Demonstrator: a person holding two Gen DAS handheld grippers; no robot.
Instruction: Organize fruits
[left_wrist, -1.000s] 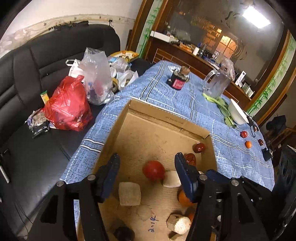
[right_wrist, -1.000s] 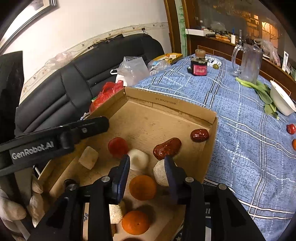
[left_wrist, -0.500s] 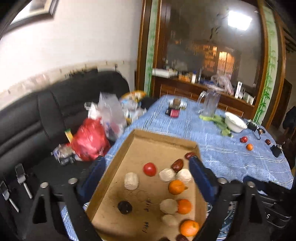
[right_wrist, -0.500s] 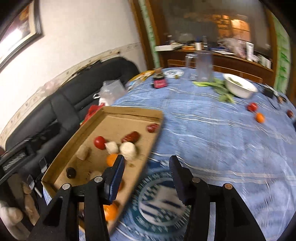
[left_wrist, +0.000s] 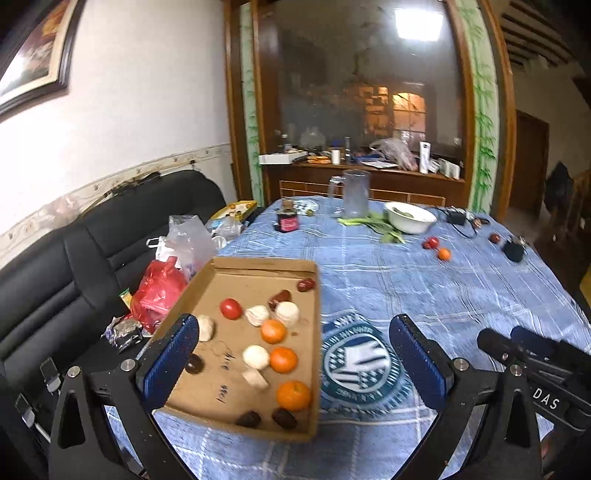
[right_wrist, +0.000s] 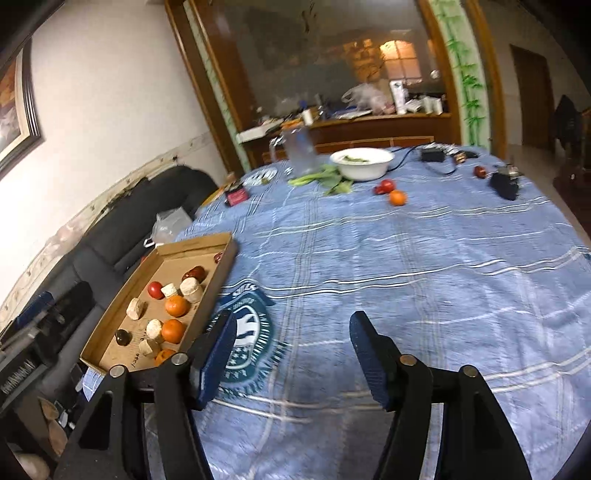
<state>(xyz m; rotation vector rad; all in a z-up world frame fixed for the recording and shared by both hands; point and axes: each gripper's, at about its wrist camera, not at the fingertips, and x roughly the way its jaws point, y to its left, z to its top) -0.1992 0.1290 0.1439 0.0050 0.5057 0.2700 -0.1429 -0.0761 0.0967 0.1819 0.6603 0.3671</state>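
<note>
Both grippers have pulled back from the shallow brown cardboard box (left_wrist: 255, 280) of fruit, left gripper (left_wrist: 295, 365) and right gripper (right_wrist: 291, 354) jaws just opening, empty, so next targets look like the loose red and orange fruits (right_wrist: 392, 192) across the blue-clothed table (right_wrist: 424, 258).

My L wrist cam looks fwd and down over the table, cardboard tray (left_wrist: 258, 264) close, low-left. R wrist cam sits further right, rolled, tray (right_wrist: 199, 245) at far left. Both share blue tablecloth (left_wrist: 369, 280), white bowl (left_wrist: 410, 218), sideboard behind.
</note>
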